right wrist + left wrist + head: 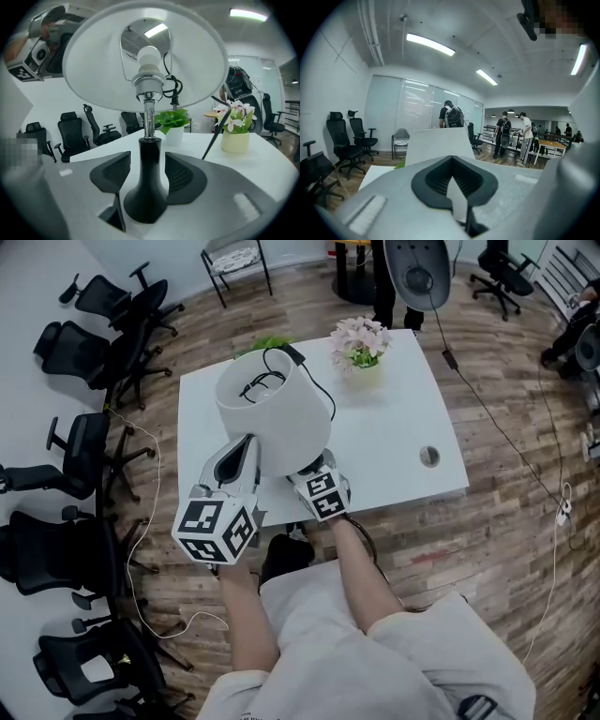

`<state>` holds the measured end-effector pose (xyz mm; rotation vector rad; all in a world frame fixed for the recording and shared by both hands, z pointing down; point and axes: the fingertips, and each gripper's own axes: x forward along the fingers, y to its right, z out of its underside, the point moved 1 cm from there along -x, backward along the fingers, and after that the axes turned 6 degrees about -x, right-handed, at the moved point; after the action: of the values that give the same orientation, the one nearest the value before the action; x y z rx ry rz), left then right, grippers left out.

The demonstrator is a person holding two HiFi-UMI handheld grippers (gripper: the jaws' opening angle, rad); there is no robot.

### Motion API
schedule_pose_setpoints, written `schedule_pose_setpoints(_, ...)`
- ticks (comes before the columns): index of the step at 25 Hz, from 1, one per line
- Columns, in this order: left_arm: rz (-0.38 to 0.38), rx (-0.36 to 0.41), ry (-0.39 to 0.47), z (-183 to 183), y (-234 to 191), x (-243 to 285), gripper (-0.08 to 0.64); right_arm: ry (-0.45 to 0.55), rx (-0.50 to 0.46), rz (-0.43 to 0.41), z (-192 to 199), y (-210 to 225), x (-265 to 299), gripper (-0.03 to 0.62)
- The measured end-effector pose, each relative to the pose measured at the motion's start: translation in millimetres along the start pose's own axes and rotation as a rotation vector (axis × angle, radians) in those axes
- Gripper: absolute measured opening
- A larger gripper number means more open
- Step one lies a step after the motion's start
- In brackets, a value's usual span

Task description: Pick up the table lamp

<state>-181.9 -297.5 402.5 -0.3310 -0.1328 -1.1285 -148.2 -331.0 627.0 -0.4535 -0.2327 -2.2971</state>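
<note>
The table lamp has a white shade (272, 418) and a black base (147, 187) on a chrome stem. It stands upright over the front of the white table (394, 437). My right gripper (317, 474) is under the shade, and its pads (180, 176) are shut on the base's narrow neck. The bulb (149, 58) shows inside the shade from below. On the shade's left side my left gripper (242, 451) has its jaws shut on a thin white strip, the shade's lower rim (457, 199). The lamp's black cord (323, 390) trails over the shade's top toward the back.
A pot of pink flowers (360, 345) and a green plant (267, 343) stand at the table's far edge. A cable hole (429, 457) is at the right front. Black office chairs (94, 352) line the left wall. People (450, 117) stand far off.
</note>
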Motion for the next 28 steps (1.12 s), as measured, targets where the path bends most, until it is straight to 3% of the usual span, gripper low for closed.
schedule_pose_setpoints(3,0.023,0.011,-0.003,-3,-9,6,0.000,-0.033,-0.039,0.017,-1,-1,19,0.265)
schedule_pose_setpoints(6,0.047,0.010,-0.014,-2,-20,13,0.000,-0.085,-0.048,0.058,8,3,38,0.223)
schedule_pose_setpoints(8,0.065,0.005,-0.020,-1,-28,17,0.000,-0.065,-0.013,0.084,10,7,45,0.178)
schedule_pose_setpoints(11,0.080,-0.001,-0.023,-2,-36,19,0.000,-0.023,0.006,0.110,7,8,46,0.176)
schedule_pose_setpoints(19,0.112,-0.012,-0.030,2,-30,11,0.000,-0.009,0.053,0.137,21,6,25,0.176)
schedule_pose_setpoints(28,0.095,-0.048,-0.046,-1,-16,-11,0.000,0.003,0.081,0.152,1,10,-23,0.176)
